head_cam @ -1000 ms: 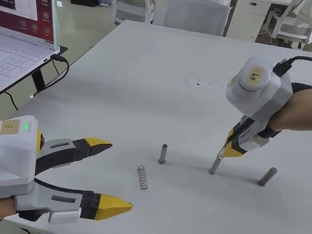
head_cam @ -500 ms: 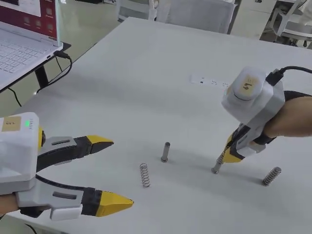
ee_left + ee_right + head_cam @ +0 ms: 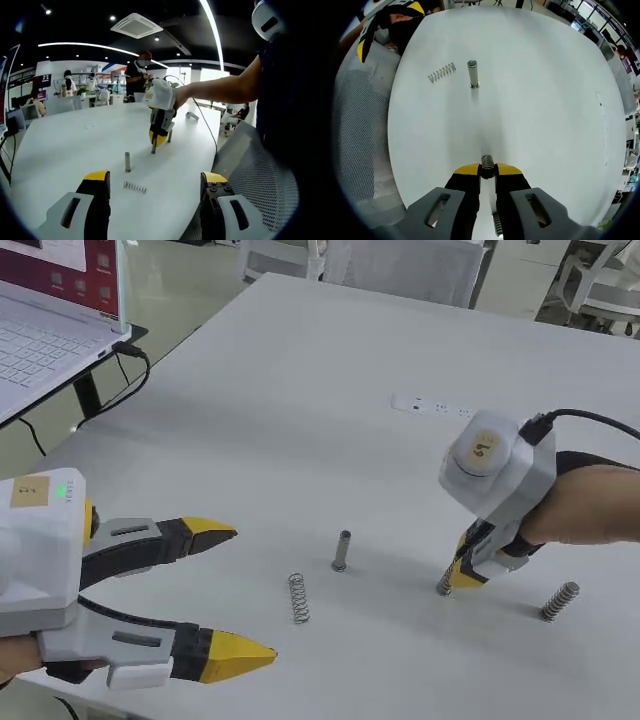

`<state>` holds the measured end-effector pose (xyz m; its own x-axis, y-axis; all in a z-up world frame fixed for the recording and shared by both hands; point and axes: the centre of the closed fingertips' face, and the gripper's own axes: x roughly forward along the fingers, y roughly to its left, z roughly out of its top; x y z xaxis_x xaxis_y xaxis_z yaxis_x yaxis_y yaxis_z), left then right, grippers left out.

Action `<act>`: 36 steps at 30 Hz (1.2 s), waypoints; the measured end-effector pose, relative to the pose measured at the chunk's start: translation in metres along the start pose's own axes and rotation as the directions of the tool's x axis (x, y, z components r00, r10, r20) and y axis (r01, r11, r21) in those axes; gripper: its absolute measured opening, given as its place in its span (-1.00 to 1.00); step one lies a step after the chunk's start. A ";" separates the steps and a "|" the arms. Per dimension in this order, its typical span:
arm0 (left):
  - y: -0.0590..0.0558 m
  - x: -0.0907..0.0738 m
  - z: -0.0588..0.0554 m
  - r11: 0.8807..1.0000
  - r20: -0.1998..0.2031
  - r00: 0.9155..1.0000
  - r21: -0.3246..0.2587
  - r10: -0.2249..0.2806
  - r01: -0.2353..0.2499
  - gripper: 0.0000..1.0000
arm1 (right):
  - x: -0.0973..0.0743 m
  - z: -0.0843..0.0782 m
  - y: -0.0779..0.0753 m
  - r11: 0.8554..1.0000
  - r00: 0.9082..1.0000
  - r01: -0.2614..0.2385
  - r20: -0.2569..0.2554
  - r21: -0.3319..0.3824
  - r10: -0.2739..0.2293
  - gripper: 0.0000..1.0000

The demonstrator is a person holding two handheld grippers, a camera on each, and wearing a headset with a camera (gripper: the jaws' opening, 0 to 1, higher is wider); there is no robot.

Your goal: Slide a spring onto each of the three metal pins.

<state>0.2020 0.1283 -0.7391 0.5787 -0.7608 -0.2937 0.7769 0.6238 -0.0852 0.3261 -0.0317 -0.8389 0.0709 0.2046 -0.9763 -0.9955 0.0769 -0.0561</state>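
Right gripper (image 3: 488, 172) clenched on spring (image 3: 487, 164), tip down at table (image 3: 300, 390); left gripper (image 3: 250, 592) released, jaws wide. Round sticker (image 3: 482, 450): digits unclear.

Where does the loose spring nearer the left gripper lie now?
In the head view, the spring lies on the table between the left gripper and the bare pin.

Loose spring (image 3: 298, 598) on table (image 3: 300, 420), just left of bare pin (image 3: 342, 551)
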 end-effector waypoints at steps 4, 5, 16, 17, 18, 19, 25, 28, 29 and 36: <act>0.000 -0.001 0.000 1.000 0.002 1.000 -0.001 0.002 -0.002 0.38 | 0.001 0.002 -0.002 1.000 1.000 0.007 0.010 0.009 -0.007 -0.83; 0.000 -0.001 -0.001 1.000 0.002 1.000 -0.002 0.002 -0.002 0.38 | 0.001 0.002 -0.002 1.000 1.000 0.004 0.011 0.011 -0.005 -0.83; 0.000 -0.002 -0.001 1.000 0.002 1.000 -0.001 0.004 -0.004 0.37 | 0.002 0.000 0.000 1.000 1.000 -0.004 0.014 0.012 0.004 -0.72; 0.000 -0.002 -0.001 1.000 0.003 1.000 -0.001 0.003 -0.003 0.37 | 0.002 -0.001 0.000 1.000 1.000 -0.002 0.014 0.012 0.001 -0.70; 0.000 -0.001 0.000 1.000 0.004 1.000 -0.001 0.002 -0.002 0.37 | 0.002 -0.001 0.000 1.000 1.000 0.000 0.016 0.012 0.000 -0.67; 0.000 -0.001 0.000 1.000 0.004 1.000 0.000 0.002 -0.002 0.37 | 0.002 -0.002 0.000 1.000 1.000 0.000 0.016 0.014 -0.001 -0.64; -0.001 -0.001 0.000 1.000 0.001 1.000 0.002 -0.001 0.001 0.37 | -0.001 -0.006 -0.002 0.999 1.000 0.003 0.027 0.039 -0.004 -0.58; -0.001 0.000 0.001 1.000 0.001 1.000 0.003 -0.003 0.003 0.37 | -0.003 -0.010 -0.002 0.999 1.000 0.007 0.023 0.051 -0.008 -0.57; -0.001 0.000 0.001 1.000 0.002 1.000 0.004 -0.004 0.004 0.37 | -0.003 -0.011 -0.002 0.998 1.000 0.007 0.024 0.057 -0.008 -0.57; -0.001 0.001 0.002 1.000 -0.002 1.000 0.008 -0.007 0.007 0.37 | -0.005 -0.020 0.002 0.997 1.000 0.006 0.025 0.083 -0.008 -0.57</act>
<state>0.2021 0.1262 -0.7376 0.5732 -0.7647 -0.2946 0.7827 0.6173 -0.0796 0.3226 -0.0525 -0.8386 0.0800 0.2282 -0.9703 -0.9864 0.1584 -0.0440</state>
